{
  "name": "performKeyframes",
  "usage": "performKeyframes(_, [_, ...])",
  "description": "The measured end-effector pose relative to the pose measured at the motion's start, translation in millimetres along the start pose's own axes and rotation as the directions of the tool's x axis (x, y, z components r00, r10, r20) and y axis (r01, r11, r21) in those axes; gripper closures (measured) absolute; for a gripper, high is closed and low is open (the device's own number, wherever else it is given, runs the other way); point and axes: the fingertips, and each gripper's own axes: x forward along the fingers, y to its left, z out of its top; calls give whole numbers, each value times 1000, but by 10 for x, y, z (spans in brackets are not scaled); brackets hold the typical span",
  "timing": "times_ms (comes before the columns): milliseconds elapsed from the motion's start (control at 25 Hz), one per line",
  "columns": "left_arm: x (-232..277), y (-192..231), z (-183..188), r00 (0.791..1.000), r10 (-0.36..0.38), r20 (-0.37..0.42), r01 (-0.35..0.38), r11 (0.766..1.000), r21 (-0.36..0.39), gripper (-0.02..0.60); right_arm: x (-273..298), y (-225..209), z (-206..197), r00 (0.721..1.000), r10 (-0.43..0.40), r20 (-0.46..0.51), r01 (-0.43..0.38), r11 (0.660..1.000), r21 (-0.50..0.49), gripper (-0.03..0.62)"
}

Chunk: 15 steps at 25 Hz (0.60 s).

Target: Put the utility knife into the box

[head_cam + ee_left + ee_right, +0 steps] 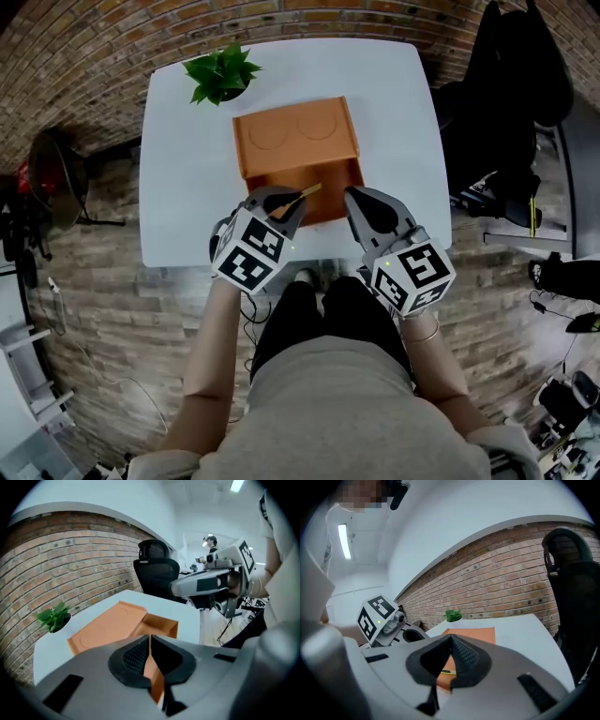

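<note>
From the head view, our left gripper (286, 202) holds the knife (307, 192) at the box's (295, 136) near edge. The left gripper view shows its jaws clamped on the knife. In the right gripper view, our right gripper (354, 199) is closed and empty. We should lower the knife flat into the open part, then release.

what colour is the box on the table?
The box is plain orange; the head view shows it best.

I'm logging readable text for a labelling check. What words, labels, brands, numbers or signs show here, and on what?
No readable text in any view.
left gripper and right gripper: the cubes carry black-and-white square markers only, no letters.
box: two pressed circles on the lid, no words.
utility knife: no print can be made out.
</note>
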Motion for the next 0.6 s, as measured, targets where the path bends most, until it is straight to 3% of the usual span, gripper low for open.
performKeyframes(200, [-358, -17, 152, 987, 71, 144, -56, 993, -104, 572, -102, 168, 102, 1000, 10, 25, -9, 999, -36, 595])
performKeyframes(440, [-708, -167, 236, 959, 68, 277, -14, 982, -190, 571, -165, 346, 180, 999, 19, 37, -16, 998, -64, 595])
performKeyframes(600, [-904, -198, 294, 930, 110, 350, -26, 972, -236, 572, -207, 471, 254, 998, 33, 51, -29, 996, -85, 595])
